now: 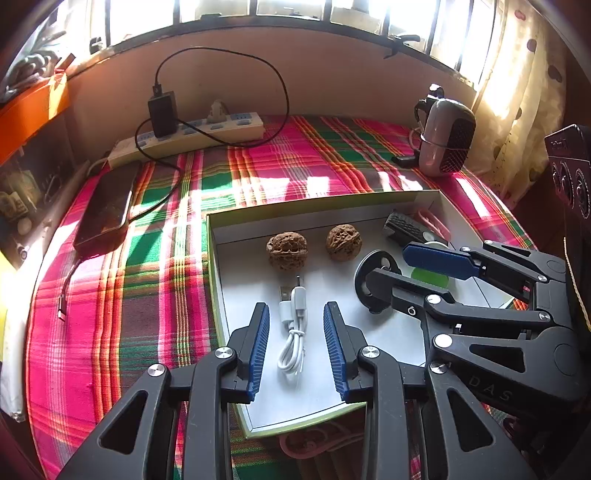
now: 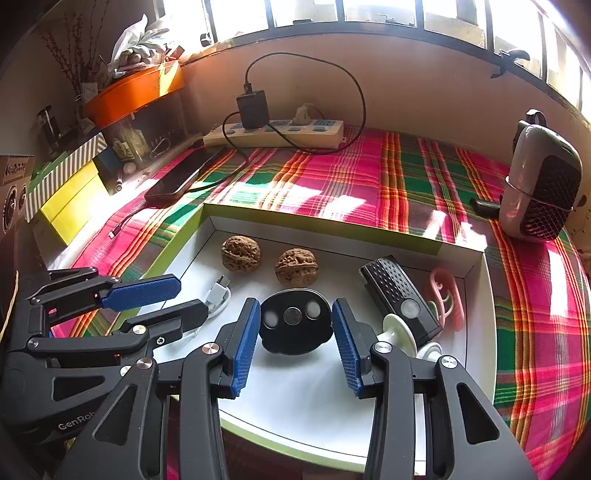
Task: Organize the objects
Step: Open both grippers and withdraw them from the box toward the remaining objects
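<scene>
"GenRob" marks left gripper [image 2: 155,299]; "DAS" marks right gripper [image 1: 402,266].

This looks like a lived-in room of a home. A bright plaid cloth [image 2: 406,177] covers the surface under a sunlit barred window [image 2: 369,11] with a patterned curtain [image 1: 517,103]. A power strip [image 2: 277,134] with a charger [image 2: 253,107], a phone [image 2: 184,177] and a small fan heater [image 2: 539,192] lie about.

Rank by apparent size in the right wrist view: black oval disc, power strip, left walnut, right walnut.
1. power strip, though farthest
2. black oval disc, nearest the camera
3. left walnut and right walnut: look alike, unranked
</scene>
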Tool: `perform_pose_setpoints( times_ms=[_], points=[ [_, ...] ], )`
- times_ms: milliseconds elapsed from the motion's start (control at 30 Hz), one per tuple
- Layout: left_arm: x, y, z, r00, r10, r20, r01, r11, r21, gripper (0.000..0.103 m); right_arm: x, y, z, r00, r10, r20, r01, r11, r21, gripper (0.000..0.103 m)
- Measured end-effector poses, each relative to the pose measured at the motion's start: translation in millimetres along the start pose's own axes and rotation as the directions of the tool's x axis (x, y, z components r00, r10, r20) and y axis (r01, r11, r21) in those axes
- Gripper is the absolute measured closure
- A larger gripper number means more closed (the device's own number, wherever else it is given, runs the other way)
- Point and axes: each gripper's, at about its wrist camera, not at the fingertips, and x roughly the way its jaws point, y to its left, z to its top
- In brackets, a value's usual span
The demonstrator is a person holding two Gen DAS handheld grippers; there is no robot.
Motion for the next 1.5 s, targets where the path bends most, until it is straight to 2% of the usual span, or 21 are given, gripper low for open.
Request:
perform_pose_setpoints(
  times_ms=[500, 1000, 1367, 1400, 1467, 1500],
  points=[
    [-26.9, 4.2, -13.7, 0.999, -0.001, 0.045, 0.002, 1.000, -0.021, 0.074, -26.6, 2.9, -12.5, 0.999, -0.018, 0.037, 0.018, 1.000, 0.020, 0.060],
    [-59.2, 26.5, -43.4, 0.996, -0.006, 0.094, 0.013, 0.997, -0.072, 0.074, -65.0, -12.5, -45.7, 0.996, -0.054, 0.071, 0.049, 0.996, 0.073, 0.060],
    [-55.7, 26.0, -66.9, 0.995, -0.070, 0.072, 0.076, 0.994, -0.078, 0.073, -81.7, -29.1, -75.7, 0.996, -0.071, 0.056, 0.065, 0.992, 0.104, 0.060],
    [-54.5, 25.1, -68.8, 0.995, -0.073, 0.066, 0.078, 0.994, -0.074, 0.073, -81.8, -30.3, -78.9, 0.996, -0.067, 0.051, 0.062, 0.993, 0.103, 0.059],
    [-53.1, 23.3, -70.8, 0.994, -0.085, 0.064, 0.089, 0.994, -0.069, 0.073, -80.2, -31.5, -84.1, 0.997, -0.066, 0.033, 0.063, 0.994, 0.093, 0.047],
    [-52.7, 22.6, -71.7, 0.993, -0.094, 0.065, 0.098, 0.993, -0.068, 0.072, -78.9, -31.8, -86.3, 0.997, -0.067, 0.026, 0.065, 0.994, 0.089, 0.046]
  ],
)
